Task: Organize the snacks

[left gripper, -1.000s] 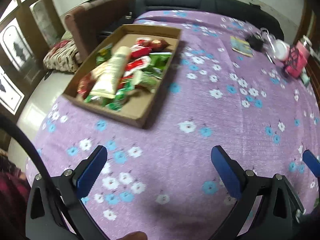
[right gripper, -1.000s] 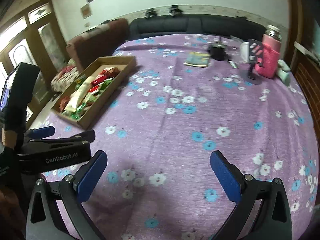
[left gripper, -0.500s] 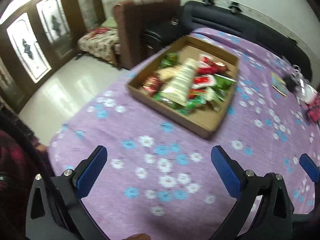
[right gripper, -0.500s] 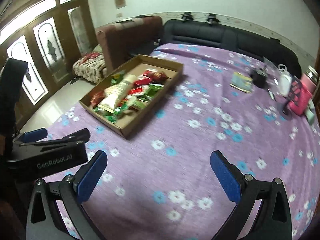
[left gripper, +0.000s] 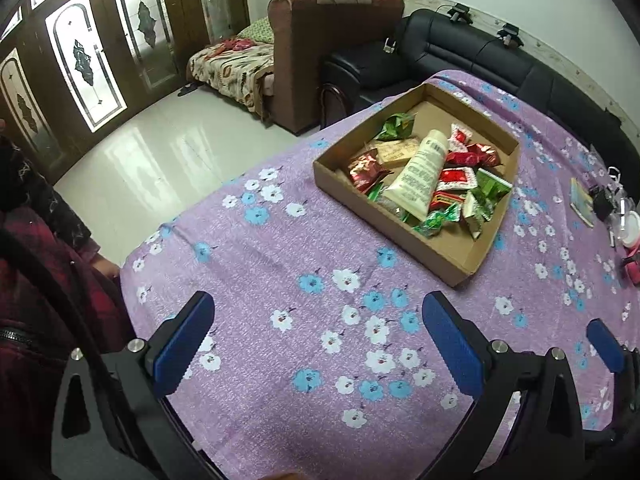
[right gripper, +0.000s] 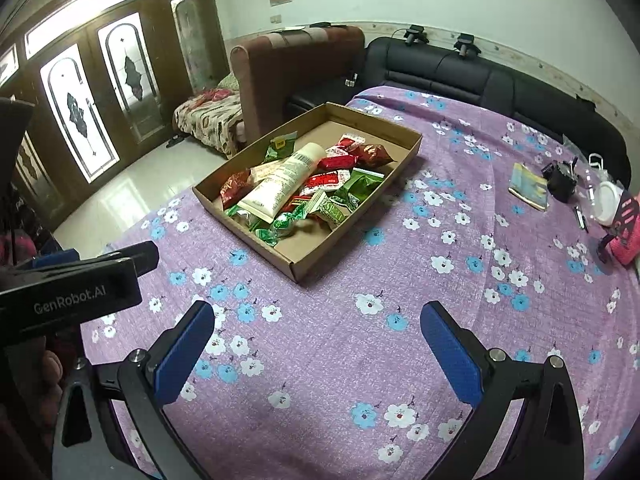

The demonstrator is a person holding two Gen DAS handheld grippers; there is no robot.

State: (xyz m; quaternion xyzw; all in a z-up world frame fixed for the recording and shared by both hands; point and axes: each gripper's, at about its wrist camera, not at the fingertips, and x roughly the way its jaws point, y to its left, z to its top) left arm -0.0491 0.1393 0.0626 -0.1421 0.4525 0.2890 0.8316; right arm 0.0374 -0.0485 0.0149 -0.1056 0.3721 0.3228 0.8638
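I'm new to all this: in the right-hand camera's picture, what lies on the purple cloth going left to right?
Cardboard tray of snacks → small booklet → black object → white lid → pink item at the right edge.

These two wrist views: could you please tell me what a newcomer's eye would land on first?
First, the cardboard tray on the purple flowered tablecloth, heaped with red and green snack packets and a pale tube lying across them. Next, the blue pads of the open, empty right claw and left claw in the foreground, short of the tray.
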